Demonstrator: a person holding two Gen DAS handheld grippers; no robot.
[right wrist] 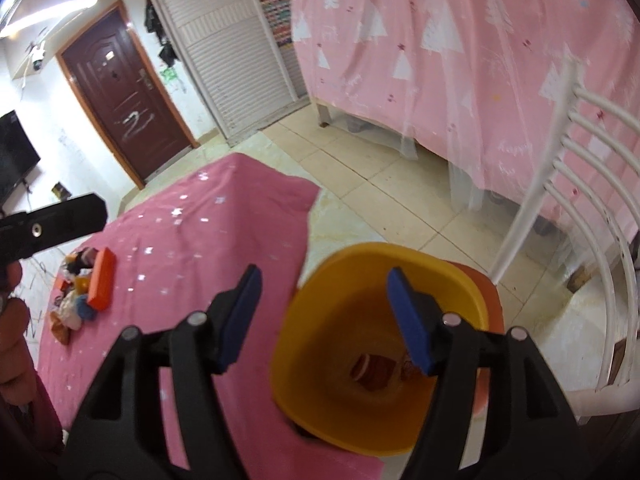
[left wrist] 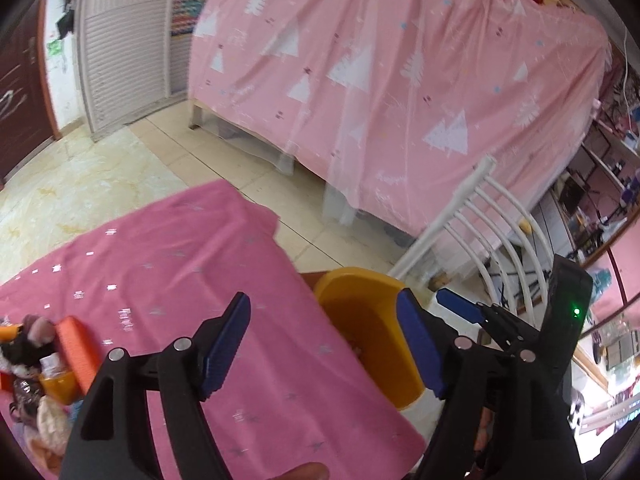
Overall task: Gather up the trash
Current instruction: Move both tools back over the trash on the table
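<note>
Right wrist view looks straight down into a yellow plastic bin [right wrist: 320, 360], a smooth, glossy tub with rounded corners sitting low in the middle of the frame. At the bottom of it lies a brown crumpled wrapper [right wrist: 372, 368] with a pale stripe, plus another small scrap beside it that's too blurry to name. The right gripper [right wrist: 324, 316] has its blue ribbed pads [right wrist: 408, 320] standing apart over the bin's mouth, nothing between them. The bin sits just off the edge of a table under a pink tablecloth [right wrist: 180, 248], soft fabric dotted with little silver stars.

At the left edge of the cloth there's a heap of trash [right wrist: 76, 300]: crumpled wrappers, something fuzzy, and an orange rectangular box [right wrist: 102, 280] lying against it. A white slatted chair [right wrist: 580, 208] curves down the right side, glossy painted bars.

From the left wrist view, the left gripper [left wrist: 324, 344] is spread open too, empty, hanging over the cloth with the bin at lower center-right. The trash heap sits at the lower left there. Upper half of both frames is a big pink sheet [left wrist: 400, 80] printed with white trees, draped down to a beige tiled floor [left wrist: 80, 184].
</note>
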